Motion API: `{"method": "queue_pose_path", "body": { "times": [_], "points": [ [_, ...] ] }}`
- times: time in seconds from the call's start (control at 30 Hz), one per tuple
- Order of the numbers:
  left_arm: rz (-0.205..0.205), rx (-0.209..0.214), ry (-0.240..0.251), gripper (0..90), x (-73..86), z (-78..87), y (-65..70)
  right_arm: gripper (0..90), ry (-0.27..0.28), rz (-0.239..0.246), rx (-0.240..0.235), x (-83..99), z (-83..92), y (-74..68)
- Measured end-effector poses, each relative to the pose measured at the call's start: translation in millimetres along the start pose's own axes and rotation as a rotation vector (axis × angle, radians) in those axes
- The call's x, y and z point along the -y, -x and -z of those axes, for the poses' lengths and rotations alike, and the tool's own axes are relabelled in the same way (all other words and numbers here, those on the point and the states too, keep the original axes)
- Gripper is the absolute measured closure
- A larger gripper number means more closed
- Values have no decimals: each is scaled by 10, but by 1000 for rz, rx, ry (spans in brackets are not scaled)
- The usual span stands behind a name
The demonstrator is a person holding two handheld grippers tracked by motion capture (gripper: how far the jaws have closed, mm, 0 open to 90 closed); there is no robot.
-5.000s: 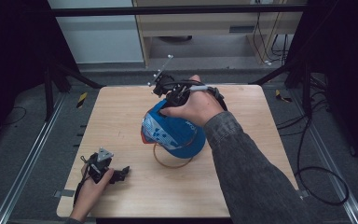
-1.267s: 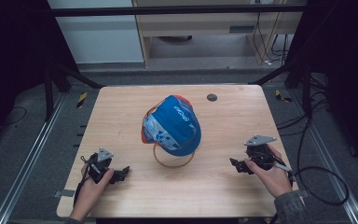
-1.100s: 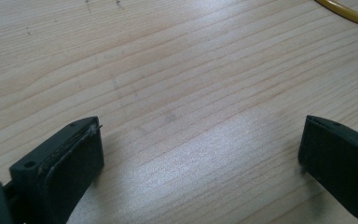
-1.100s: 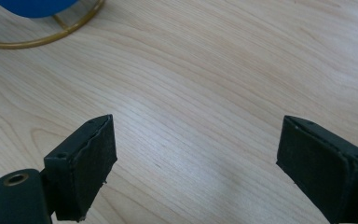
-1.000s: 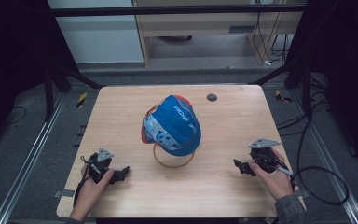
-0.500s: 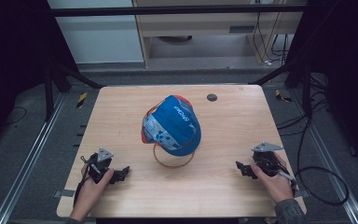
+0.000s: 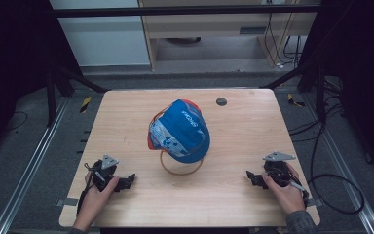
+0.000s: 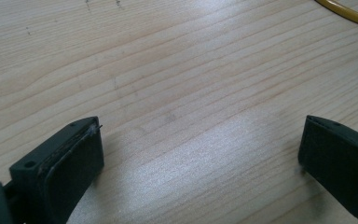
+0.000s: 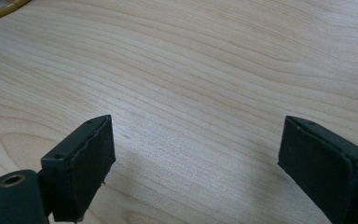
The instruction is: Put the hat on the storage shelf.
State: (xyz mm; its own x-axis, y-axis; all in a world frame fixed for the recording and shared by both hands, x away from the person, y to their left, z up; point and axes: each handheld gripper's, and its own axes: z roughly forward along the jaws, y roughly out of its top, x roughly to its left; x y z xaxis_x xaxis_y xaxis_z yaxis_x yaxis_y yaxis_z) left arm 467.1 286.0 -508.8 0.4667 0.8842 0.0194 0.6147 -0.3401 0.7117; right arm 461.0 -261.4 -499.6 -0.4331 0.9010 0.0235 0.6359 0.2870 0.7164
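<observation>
A blue cap point(image 7: 180, 130) with white and orange patches sits on a yellow ring stand point(image 7: 181, 168) in the middle of the wooden table point(image 7: 243, 131). My left gripper point(image 7: 125, 182) rests on the table near the front left corner, held by a hand, jaws wide apart over bare wood point(image 8: 200, 140). Near the front right corner lies my right gripper point(image 7: 250, 176), also open with nothing between its jaws point(image 9: 196, 140). A sliver of the yellow ring point(image 8: 349, 14) shows at the left gripper view's top right, and another point(image 9: 0, 11) at the right gripper view's top left.
A small dark round disc point(image 7: 221, 102) lies near the table's far edge. Black frame bars point(image 7: 185, 9) and cables point(image 7: 331, 180) surround the table. A low shelf point(image 7: 214, 29) stands behind it on the floor.
Five seconds ago the right hand was on the cap at the table's far side. It has since drawn back and settled at the front right corner. The left gripper has stayed put.
</observation>
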Motion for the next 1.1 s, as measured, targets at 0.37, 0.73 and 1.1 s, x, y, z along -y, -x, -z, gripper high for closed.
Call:
{"method": "queue_pose_path", "body": {
  "times": [0.37, 0.73, 1.1],
  "points": [
    [0, 0, 0, 0, 0, 0, 0, 107, 1, -11, 4, 52, -43, -28],
    [0, 0, 0, 0, 0, 0, 0, 78, 5, 2, 22, 68, -79, -85],
    [0, 0, 0, 0, 0, 0, 0, 53, 24, -6, 43, 85, -103, -131]
  ]
}}
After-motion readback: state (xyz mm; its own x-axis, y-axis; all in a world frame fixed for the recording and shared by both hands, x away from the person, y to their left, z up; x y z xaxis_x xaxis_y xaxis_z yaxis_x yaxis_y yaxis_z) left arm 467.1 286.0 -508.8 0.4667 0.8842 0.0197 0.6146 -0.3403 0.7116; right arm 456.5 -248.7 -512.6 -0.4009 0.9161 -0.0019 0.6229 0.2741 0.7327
